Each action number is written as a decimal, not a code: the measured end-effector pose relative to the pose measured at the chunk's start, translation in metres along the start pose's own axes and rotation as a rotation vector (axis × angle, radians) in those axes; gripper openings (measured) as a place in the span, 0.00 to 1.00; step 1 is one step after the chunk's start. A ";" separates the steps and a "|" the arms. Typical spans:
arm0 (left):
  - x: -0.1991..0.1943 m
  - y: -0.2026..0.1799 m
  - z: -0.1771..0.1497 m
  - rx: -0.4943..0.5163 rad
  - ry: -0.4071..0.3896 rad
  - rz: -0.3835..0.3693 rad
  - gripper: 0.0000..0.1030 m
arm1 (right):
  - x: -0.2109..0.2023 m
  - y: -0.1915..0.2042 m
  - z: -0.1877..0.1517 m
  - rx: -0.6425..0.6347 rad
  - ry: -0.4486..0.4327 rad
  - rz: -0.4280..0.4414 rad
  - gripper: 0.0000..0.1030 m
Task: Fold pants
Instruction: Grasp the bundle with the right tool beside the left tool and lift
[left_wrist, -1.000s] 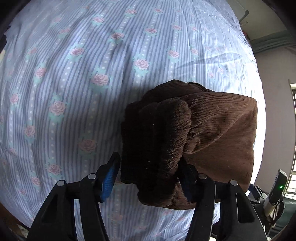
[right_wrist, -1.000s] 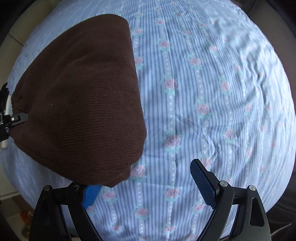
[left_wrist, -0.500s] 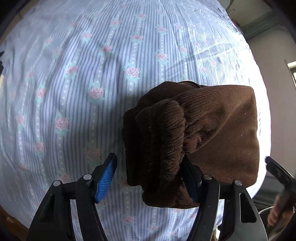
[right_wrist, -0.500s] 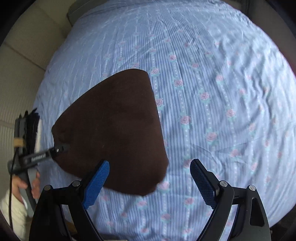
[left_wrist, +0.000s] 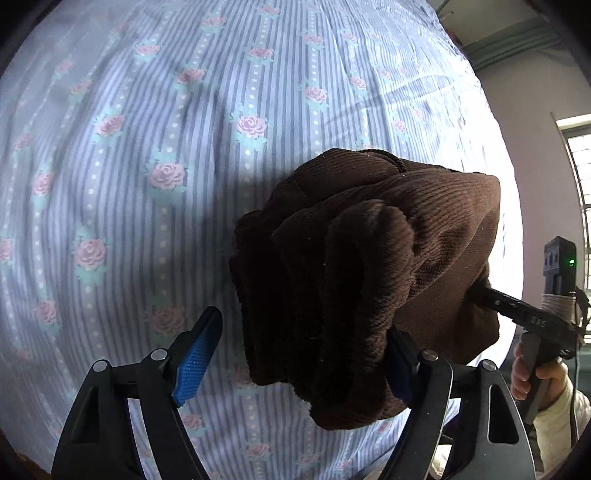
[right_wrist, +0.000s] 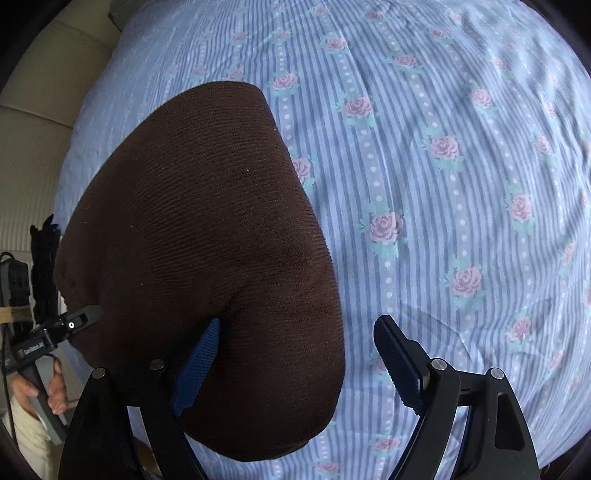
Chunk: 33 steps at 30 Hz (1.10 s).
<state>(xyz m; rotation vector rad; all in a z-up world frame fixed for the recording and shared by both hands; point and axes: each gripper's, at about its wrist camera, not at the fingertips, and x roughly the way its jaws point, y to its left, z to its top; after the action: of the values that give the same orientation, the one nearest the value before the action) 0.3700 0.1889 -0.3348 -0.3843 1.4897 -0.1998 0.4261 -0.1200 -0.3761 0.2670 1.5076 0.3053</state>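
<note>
The brown corduroy pants sit bunched in thick ribbed folds on the striped rose-print bedsheet, pressed against the left gripper's right finger. The right gripper stands wide too, its left finger under the smooth folded edge.

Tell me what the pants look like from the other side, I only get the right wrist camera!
Observer: In the left wrist view the brown pants are bunched into thick ribbed folds at that end.
Operator: Is the left gripper squeezing them?
Observer: No, the left gripper is open. Striped sheet shows between its left pad and the cloth.
Operator: Can you see my gripper there?
Observer: Yes, one finger of the right gripper disappears into the cloth at its right edge.
</note>
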 end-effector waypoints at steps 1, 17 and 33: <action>0.002 0.000 0.002 0.000 0.001 -0.012 0.78 | 0.003 0.000 0.002 -0.008 0.001 -0.001 0.82; 0.035 0.024 0.006 -0.133 -0.049 -0.207 0.81 | 0.061 0.000 0.029 0.012 0.017 0.066 0.86; -0.016 -0.010 -0.004 -0.135 -0.104 -0.129 0.53 | 0.007 0.052 0.016 -0.086 -0.065 0.072 0.47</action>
<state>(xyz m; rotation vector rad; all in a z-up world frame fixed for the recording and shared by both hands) 0.3662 0.1852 -0.3161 -0.5918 1.3811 -0.1789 0.4405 -0.0689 -0.3629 0.2608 1.4192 0.4146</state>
